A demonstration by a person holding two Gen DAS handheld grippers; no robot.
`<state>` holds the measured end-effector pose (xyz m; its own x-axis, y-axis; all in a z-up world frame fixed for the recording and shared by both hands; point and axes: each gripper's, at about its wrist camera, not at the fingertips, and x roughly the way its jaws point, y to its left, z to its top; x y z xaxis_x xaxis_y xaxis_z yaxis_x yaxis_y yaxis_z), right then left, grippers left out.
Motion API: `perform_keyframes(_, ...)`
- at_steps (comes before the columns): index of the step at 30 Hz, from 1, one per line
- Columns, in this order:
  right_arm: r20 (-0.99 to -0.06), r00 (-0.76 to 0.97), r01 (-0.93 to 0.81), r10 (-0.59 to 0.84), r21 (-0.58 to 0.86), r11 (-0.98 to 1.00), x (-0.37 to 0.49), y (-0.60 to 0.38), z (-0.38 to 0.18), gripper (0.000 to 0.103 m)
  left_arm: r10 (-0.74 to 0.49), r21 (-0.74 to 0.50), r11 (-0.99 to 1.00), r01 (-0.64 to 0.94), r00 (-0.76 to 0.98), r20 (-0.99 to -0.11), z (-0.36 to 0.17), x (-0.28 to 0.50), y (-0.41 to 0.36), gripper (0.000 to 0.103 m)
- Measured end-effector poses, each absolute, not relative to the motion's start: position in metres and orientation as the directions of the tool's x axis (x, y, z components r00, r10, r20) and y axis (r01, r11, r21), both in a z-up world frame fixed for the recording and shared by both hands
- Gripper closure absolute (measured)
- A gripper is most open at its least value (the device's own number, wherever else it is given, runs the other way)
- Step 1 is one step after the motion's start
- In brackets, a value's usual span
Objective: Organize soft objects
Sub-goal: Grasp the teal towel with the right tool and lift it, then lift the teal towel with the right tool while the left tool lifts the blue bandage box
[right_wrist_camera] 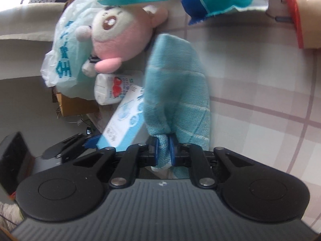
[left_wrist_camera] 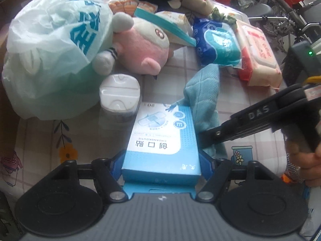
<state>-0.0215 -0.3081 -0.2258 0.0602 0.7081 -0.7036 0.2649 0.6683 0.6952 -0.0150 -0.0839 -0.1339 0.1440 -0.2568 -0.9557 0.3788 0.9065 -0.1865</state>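
Left wrist view, left claw (left_wrist_camera: 161, 163) clamping plaster box (left_wrist_camera: 160, 138), right claw (right_wrist_camera: 163, 150) pinching teal towel (right_wrist_camera: 176, 84)

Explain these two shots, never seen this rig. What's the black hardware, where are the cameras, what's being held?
No robot: a person holds a two-finger hand gripper in each hand, with a fisheye camera on each looking along its fingers. The left-wrist view shows the left gripper clamping a blue-and-white cardboard plaster box. The right-wrist view shows the right gripper pinching a teal woven cloth. On the pink-checked tablecloth lie a pink-and-white plush toy, a pale green plastic bag, a white round-lidded tub, a blue tissue pack and a red-and-white wipes pack.
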Motion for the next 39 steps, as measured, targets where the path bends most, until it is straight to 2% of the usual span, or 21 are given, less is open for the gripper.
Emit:
perform_keyframes(2,-0.707,0.063,0.271,0.704,0.691,0.67,-0.022,-0.306,-0.227,0.092,-0.269,-0.197,0.905,0.376,0.148,-0.952,-0.131,-0.014,-0.083,0.03)
perform_keyframes(5,-0.714,0.057,0.278,0.698,0.683,0.676,-0.025,-0.305,-0.224,0.086,-0.277,-0.206,0.901,0.383,0.14,-0.951,-0.135,-0.012,-0.085,0.03)
perform_keyframes(7,-0.707,0.054,0.297,0.705,0.686,0.665,-0.026,-0.306,-0.222,0.073,-0.266,-0.197,0.9,0.39,0.132,-0.955,-0.141,-0.012,-0.089,0.031)
perform_keyframes(11,-0.713,0.073,0.33,0.698,0.678,0.657,-0.03,-0.312,-0.215,0.058,-0.258,-0.196,0.901,0.386,0.115,-0.959,-0.15,-0.012,-0.089,0.031)
perform_keyframes(13,-0.706,0.101,0.352,0.701,0.684,0.639,-0.033,-0.319,-0.21,0.045,-0.256,-0.197,0.901,0.387,0.108,-0.961,-0.153,-0.013,-0.09,0.031)
perform_keyframes(17,-0.724,0.162,0.359,0.67,0.676,0.644,-0.038,-0.333,-0.196,0.043,-0.244,-0.19,0.9,0.392,0.093,-0.965,-0.161,-0.014,-0.093,0.031)
perform_keyframes(23,-0.82,0.227,0.33,0.526,0.573,0.75,-0.033,-0.347,-0.181,0.043,-0.239,-0.19,0.902,0.387,0.084,-0.967,-0.167,-0.013,-0.097,0.031)
perform_keyframes(27,-0.812,0.214,0.322,0.544,0.584,0.745,-0.03,-0.345,-0.19,0.043,-0.234,-0.184,0.903,0.388,0.084,-0.969,-0.167,-0.012,-0.096,0.031)
perform_keyframes(30,-0.85,0.189,0.253,0.492,0.526,0.812,-0.032,-0.332,-0.187,0.043,-0.232,-0.183,0.901,0.393,0.081,-0.969,-0.167,-0.012,-0.097,0.031)
perform_keyframes(35,-0.934,0.12,0.071,0.335,0.345,0.936,-0.029,-0.301,-0.186,0.043,-0.226,-0.176,0.897,0.405,0.08,-0.971,-0.168,-0.012,-0.098,0.031)
perform_keyframes(39,-0.96,0.091,-0.037,0.264,0.262,0.964,-0.027,-0.28,-0.192,0.043,-0.22,-0.172,0.897,0.408,0.072,-0.973,-0.171,-0.011,-0.1,0.031)
